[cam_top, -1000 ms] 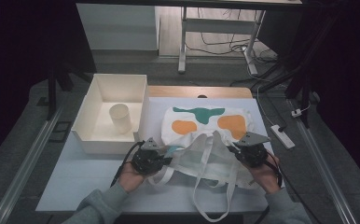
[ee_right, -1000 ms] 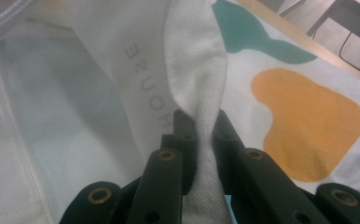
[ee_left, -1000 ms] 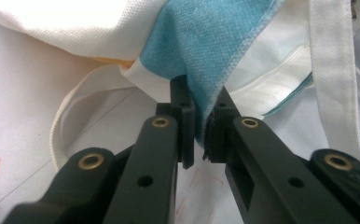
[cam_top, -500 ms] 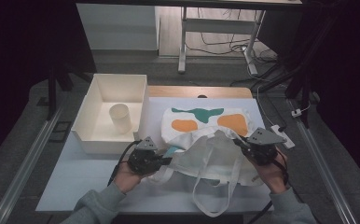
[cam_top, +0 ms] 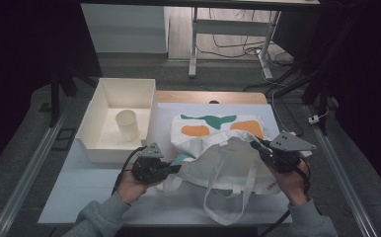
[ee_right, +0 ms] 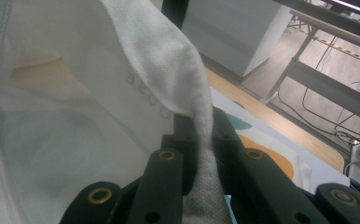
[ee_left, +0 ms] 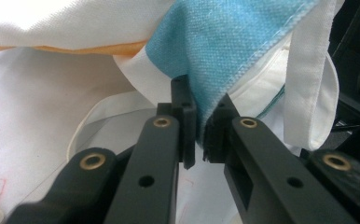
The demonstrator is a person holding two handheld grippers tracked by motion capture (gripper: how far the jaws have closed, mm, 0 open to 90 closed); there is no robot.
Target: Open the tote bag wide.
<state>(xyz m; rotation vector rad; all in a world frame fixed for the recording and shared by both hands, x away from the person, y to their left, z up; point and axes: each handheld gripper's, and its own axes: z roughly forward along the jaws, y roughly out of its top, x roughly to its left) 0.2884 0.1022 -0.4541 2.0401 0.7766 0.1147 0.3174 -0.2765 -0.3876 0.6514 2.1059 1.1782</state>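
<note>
A cream open box (cam_top: 92, 129) is sitting on the left part of the white surface (cam_top: 85, 187), and a pale cup (cam_top: 127, 124) is standing upright inside it, near its right wall. A wooden board (cam_top: 213, 97) is showing along the far edge of the surface. Beyond that, a white cabinet (cam_top: 124, 27) is standing on the floor, with the grey legs of a metal frame (cam_top: 194, 44) just beside it and dark cables (cam_top: 238, 47) trailing across the floor.
</note>
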